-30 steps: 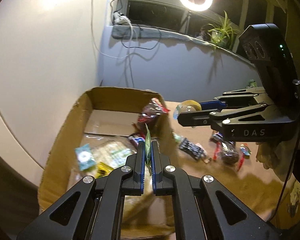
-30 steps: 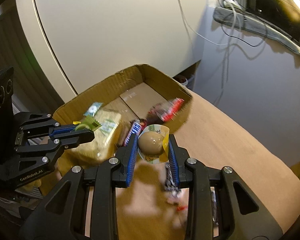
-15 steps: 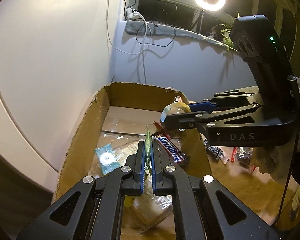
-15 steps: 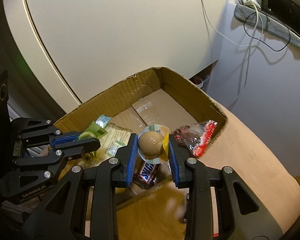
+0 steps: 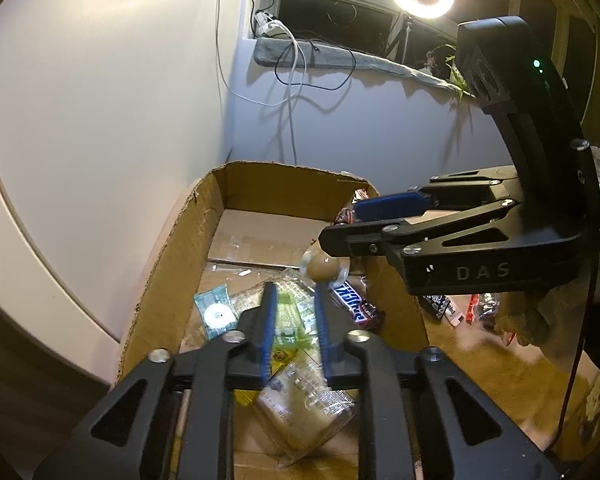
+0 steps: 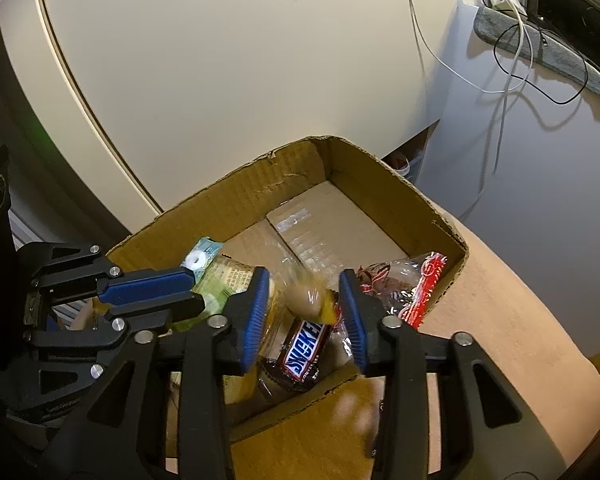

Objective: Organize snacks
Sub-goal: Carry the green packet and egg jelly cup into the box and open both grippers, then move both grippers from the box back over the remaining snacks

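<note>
Right wrist view: we see right gripper above cardboard box, jaws just opened, pads clear of round brown snack, which blurs between them, apparently dropping into box. Left gripper jaws also just opened over box; green packet lies below and between pads, ungripped, long axis running away from camera. We judge both releases deliberate: box is collection point. Snickers bar lies in box, long axis diagonal toward near wall. Red-trimmed bag leans on box's right wall. More snacks wait on desk.
</note>
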